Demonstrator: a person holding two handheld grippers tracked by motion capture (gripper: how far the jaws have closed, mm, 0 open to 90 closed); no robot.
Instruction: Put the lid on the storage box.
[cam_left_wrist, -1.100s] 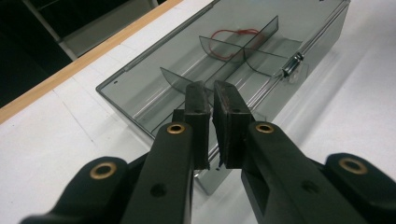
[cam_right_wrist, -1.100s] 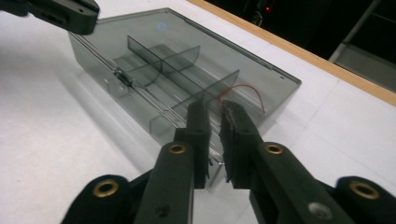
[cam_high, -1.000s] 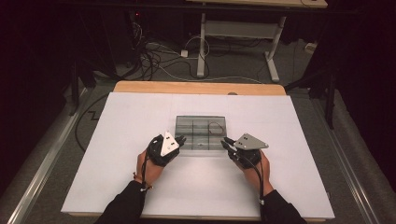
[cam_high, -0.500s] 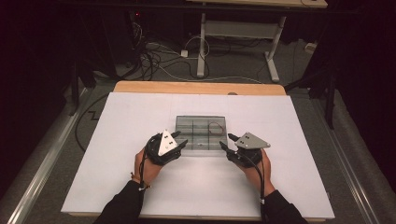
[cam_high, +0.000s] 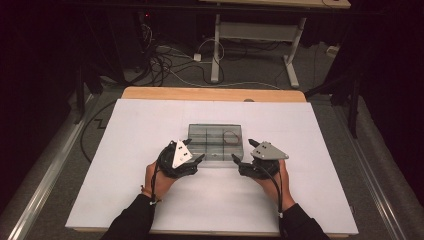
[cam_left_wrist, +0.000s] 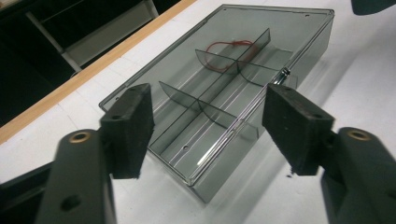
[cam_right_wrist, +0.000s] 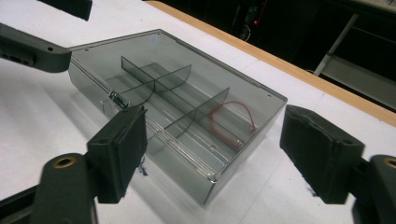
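A smoky clear compartment box (cam_high: 216, 141) lies on the white table top (cam_high: 125, 150), lid closed, with a red loop (cam_high: 231, 136) in its far right cell. My left gripper (cam_high: 196, 150) stands at the box's near left corner and my right gripper (cam_high: 242, 150) at its near right corner. Both have just been opening. In the left gripper view the pads (cam_left_wrist: 128, 128) straddle the box corner (cam_left_wrist: 205, 186) without touching it. In the right gripper view the gripper (cam_right_wrist: 210, 149) is open the same way around its corner (cam_right_wrist: 210, 184). A small metal latch (cam_right_wrist: 119, 100) sits on the front wall.
The table's wooden far edge (cam_high: 210, 94) runs behind the white surface. Beyond it, cables (cam_high: 165, 60) lie on the floor beside a desk frame (cam_high: 250, 35). Metal rails flank the table at the left (cam_high: 45, 185) and the right.
Both grippers' jaws have spread apart at the near corners of the box. The hands and the box have stayed where they were.
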